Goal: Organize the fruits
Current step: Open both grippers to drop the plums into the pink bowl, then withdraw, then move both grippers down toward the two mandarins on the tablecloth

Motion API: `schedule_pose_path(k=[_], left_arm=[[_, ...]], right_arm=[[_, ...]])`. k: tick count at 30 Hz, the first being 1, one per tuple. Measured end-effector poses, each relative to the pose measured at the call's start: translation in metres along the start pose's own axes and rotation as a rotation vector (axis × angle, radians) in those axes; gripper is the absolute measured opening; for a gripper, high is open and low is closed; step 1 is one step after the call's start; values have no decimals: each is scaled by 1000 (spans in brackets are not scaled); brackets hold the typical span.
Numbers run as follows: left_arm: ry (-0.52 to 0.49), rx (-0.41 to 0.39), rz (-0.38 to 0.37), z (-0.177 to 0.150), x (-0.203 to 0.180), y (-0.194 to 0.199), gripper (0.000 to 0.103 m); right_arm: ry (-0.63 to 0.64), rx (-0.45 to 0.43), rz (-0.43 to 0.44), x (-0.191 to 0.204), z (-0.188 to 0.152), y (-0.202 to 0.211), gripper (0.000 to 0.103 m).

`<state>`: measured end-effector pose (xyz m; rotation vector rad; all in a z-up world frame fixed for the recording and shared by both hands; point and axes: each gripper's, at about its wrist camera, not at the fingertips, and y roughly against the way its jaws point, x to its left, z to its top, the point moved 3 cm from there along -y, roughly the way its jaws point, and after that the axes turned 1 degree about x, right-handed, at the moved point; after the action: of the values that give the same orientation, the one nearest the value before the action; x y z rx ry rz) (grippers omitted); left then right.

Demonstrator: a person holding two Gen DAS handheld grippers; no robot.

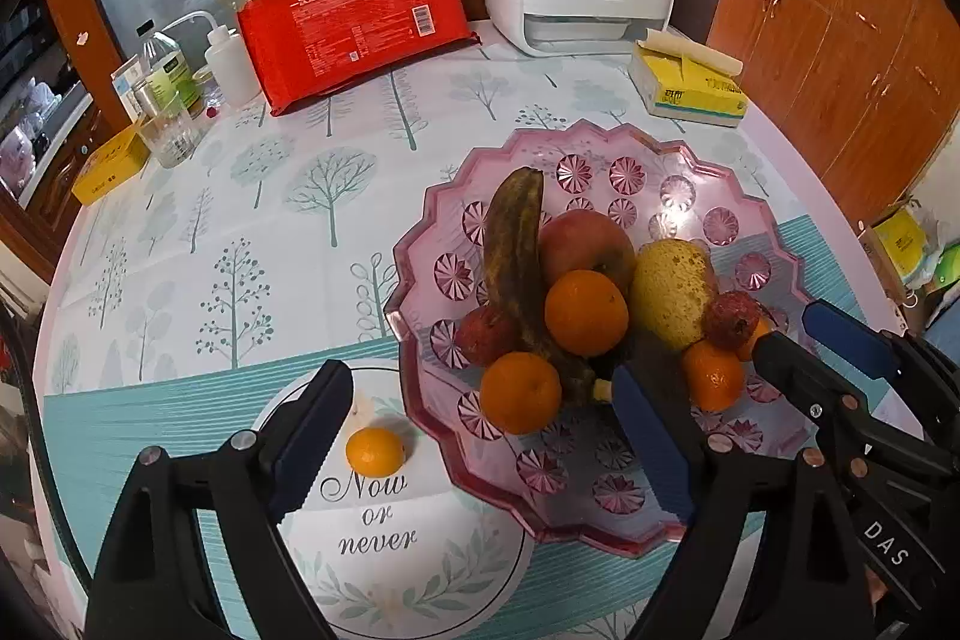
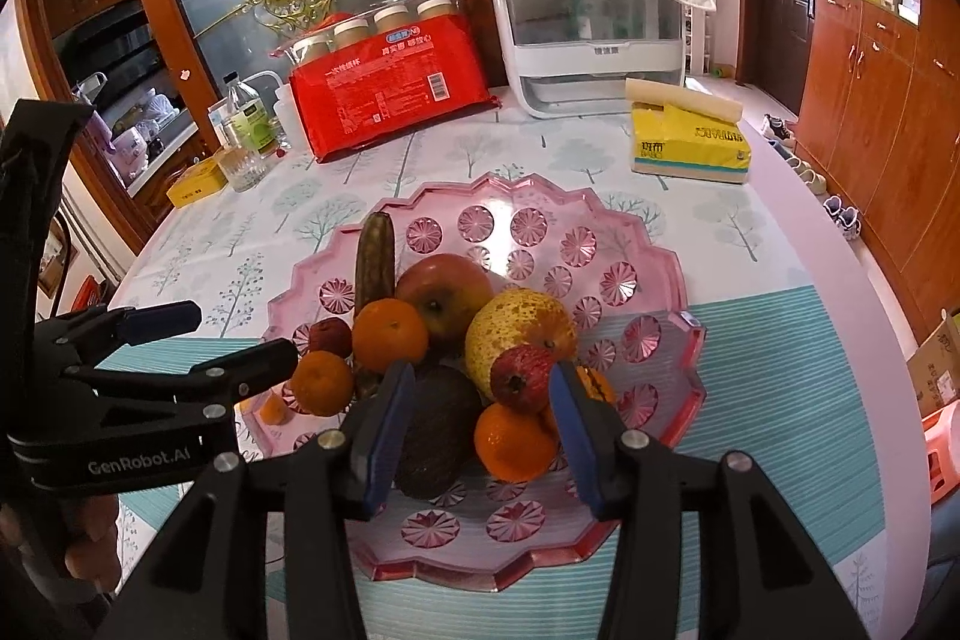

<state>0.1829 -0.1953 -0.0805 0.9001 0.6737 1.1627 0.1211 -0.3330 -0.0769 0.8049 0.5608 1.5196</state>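
Left wrist view: left claw point(image 1: 480, 430) open wide, nothing gripped. Small orange point(image 1: 375, 452) sits on the worktop point(image 1: 240, 220) between its fingers, just beside the pink tray point(image 1: 600, 532), touching neither pad. Tray holds banana point(image 1: 513, 256), apple point(image 1: 585, 238), pear point(image 1: 672, 289) and more oranges. Right claw point(image 1: 798, 334) enters from the right over the tray.

Right wrist view: right claw point(image 2: 474, 436) part open, hanging over the tray point(image 2: 528, 556). Avocado point(image 2: 435, 430) and an orange point(image 2: 516, 442) lie between the pads; no grip visible. Left claw point(image 2: 228, 340) at left, open. Tissue box point(image 2: 690, 148) and red pack point(image 2: 390, 94) well behind.
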Motion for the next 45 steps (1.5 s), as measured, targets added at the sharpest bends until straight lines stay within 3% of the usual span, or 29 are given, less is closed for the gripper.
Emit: schedule_pose_path(k=[12,26,36,45], left_arm=[[12,-35,3,-4,11,33,88],[-63,-108,107,11,62,113,90],[-271,-117,135,14,106,135,91],[-573,-25,16,-11,104,80,91]], right_arm=[[15,-43,-2,13,2,26,48],[50,-114,13,41,3,71,48],[36,-93,-20,73,-20,80,48],[0,-29,-67,120,-58,64,48]])
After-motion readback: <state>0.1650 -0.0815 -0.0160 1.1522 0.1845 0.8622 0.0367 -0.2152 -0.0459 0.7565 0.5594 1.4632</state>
